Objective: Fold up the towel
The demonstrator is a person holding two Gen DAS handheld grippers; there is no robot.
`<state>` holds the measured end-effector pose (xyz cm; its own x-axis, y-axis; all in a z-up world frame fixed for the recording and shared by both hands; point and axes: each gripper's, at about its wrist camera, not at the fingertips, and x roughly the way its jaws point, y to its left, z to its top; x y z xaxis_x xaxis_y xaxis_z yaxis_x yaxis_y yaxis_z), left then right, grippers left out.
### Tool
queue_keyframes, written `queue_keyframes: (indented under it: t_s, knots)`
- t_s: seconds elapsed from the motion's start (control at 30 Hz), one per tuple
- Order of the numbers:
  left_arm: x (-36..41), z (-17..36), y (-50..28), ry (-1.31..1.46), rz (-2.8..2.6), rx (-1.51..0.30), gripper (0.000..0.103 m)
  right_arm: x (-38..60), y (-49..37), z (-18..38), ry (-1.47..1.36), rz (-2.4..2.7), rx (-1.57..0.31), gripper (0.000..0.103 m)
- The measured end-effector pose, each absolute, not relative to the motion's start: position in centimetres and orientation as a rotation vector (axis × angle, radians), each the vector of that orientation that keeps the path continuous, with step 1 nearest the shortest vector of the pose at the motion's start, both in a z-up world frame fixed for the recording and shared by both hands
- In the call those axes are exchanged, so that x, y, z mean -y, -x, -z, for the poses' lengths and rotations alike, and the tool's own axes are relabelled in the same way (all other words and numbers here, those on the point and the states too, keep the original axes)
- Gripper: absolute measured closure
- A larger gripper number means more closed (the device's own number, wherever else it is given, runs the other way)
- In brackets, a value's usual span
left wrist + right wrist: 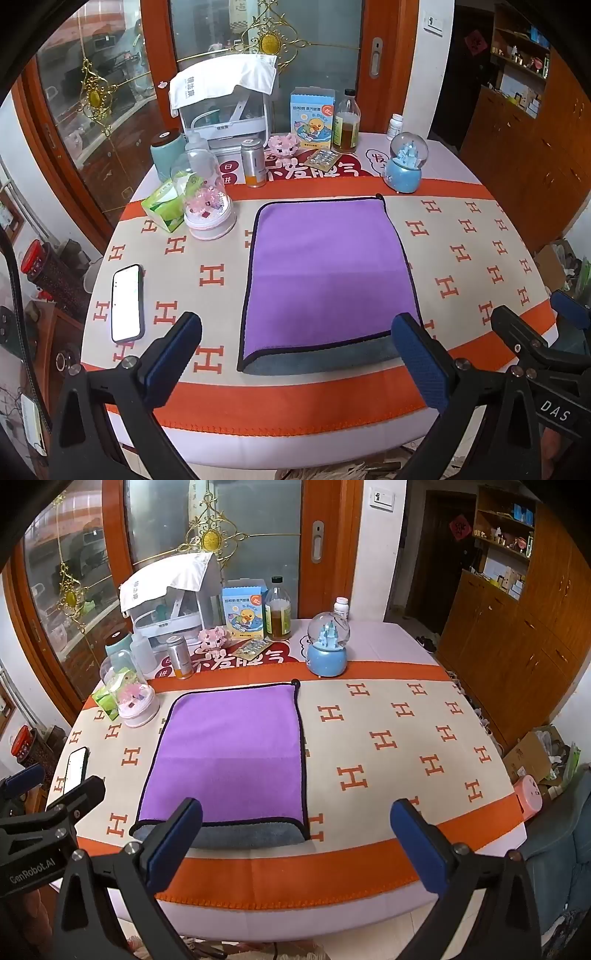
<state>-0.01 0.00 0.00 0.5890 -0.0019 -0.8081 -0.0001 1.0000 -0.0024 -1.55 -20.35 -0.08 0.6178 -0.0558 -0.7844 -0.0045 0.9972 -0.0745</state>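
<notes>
Patterned tablecloth [461,258] under flat purple towel [328,269], long axis running away from both wide-spread, empty tongs [295,358] [295,840].

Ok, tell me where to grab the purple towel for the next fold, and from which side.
Take the purple towel at its two near corners, coming in low from the table's near edge. The purple top layer stops short there, leaving a grey strip of the lower layer exposed, so pinch both layers. Both the left gripper and the right gripper are open and already face that edge. The left suits the left corner, the right the right.
</notes>
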Motion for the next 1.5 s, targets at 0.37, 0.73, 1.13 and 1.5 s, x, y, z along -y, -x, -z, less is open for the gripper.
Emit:
queue_keyframes:
  t_s: [0.37, 0.73, 1.13, 1.5]
  knots:
    - [-0.04, -0.01, 0.0, 0.008, 0.005, -0.943, 0.001, 20.47, 1.6, 0.32, 0.068, 0.027, -0.904, 0.001]
    - [-0.02, -0.02, 0.0, 0.006, 0.004, -0.943, 0.001, 20.9, 1.16, -0.09, 0.068, 0.024, -0.907, 0.001]
    - [-0.03, -0.04, 0.01, 0.005, 0.004, -0.941, 0.001, 20.21, 1.23, 0.41, 0.07, 0.012, -0.91, 0.001]
    - [-0.29, -0.28, -0.27, 0.001, 0.009, -0.938, 0.001, 20.13, 1.23, 0.39, 0.07, 0.011, -0.912, 0.001]
